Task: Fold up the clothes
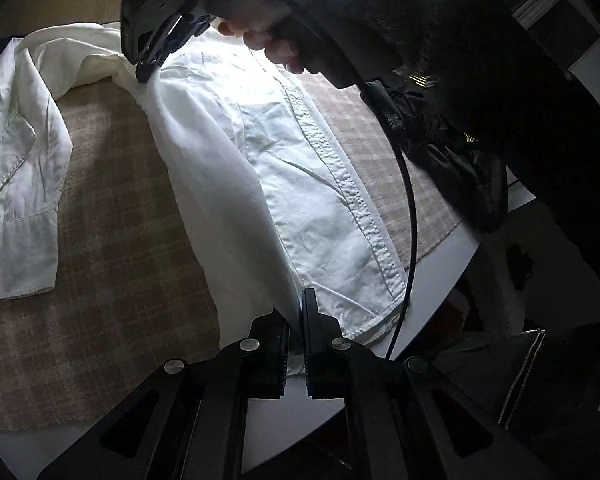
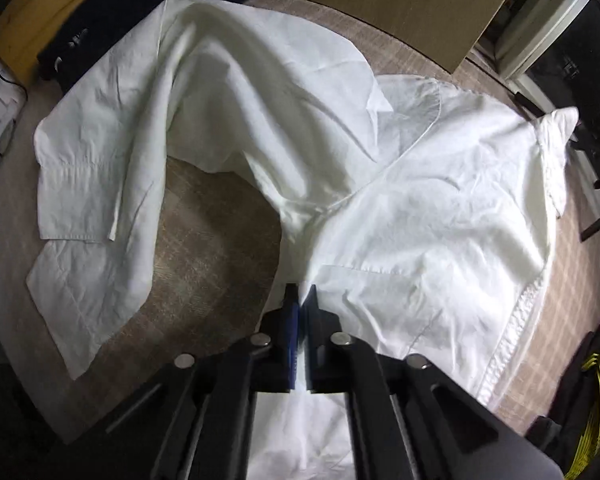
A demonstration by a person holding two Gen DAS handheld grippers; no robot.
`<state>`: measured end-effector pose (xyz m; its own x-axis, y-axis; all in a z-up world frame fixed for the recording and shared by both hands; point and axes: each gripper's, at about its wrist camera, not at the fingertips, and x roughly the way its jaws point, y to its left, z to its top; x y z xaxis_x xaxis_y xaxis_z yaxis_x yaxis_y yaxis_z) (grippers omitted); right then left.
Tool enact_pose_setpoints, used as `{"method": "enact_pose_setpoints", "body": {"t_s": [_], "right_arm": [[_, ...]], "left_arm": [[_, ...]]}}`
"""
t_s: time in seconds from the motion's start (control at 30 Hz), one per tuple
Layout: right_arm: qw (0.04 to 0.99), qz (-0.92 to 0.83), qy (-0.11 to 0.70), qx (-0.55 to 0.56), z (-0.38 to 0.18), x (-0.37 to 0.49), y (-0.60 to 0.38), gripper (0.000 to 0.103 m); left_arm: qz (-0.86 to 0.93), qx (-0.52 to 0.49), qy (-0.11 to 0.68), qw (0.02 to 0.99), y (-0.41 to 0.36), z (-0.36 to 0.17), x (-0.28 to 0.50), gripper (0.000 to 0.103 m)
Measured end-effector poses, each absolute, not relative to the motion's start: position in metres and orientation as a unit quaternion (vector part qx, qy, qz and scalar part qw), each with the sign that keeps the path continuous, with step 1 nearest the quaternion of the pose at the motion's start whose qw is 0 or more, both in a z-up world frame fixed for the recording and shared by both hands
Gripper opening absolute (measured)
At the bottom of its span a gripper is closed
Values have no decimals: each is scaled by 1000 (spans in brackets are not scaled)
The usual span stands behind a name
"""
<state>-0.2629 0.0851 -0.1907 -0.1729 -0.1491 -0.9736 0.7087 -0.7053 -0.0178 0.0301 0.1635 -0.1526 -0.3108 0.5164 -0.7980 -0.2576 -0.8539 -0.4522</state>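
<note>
Left wrist view: white shirt [image 1: 300,184] spread on the plaid-covered tabletop [image 1: 112,280], one side raised along a fold; left gripper [image 1: 296,330] at 6 o'clock clenched on the hem, right gripper [image 1: 148,72] at 11 o'clock pinching the shoulder. Best kept taut and level while carrying the edge across. Right wrist view: right gripper [image 2: 299,312] at 6 o'clock, jaws clamped on cloth, sleeve [image 2: 100,184] sprawled toward 9 o'clock.
</note>
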Motion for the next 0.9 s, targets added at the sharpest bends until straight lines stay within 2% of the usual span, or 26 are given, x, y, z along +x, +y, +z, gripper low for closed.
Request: {"method": "enact_pose_setpoints", "body": {"t_s": [0.17,0.37,0.57,0.63,0.67,0.7,0.83,0.9], "right_arm": [[329,-729,89,594,-181,-284,128,2],[335,-726,46,599,-185,-282,143,2],[338,-752,47,564,-147,-281,145,2],[332,-759,74,555,-141,-284,140,2],[329,-761,88,552,-141,-287,136,2],[324,-761,103,553,-146,-291,133,2],[307,-756,146,560,-166,-298,134,2],[299,-755,161,561,-171,-299,136,2]], "left_arm": [[797,-538,-123,245,163,-160,29,5],[795,-540,-116,253,166,-156,28,5],[799,-509,-168,273,160,-132,30,5],[796,-510,-168,279,162,-133,32,10],[792,-515,-168,281,164,-137,32,19],[789,-524,-165,275,165,-142,34,23],[780,-543,-182,253,151,-158,49,25],[780,-541,-211,233,133,-163,58,30]]}}
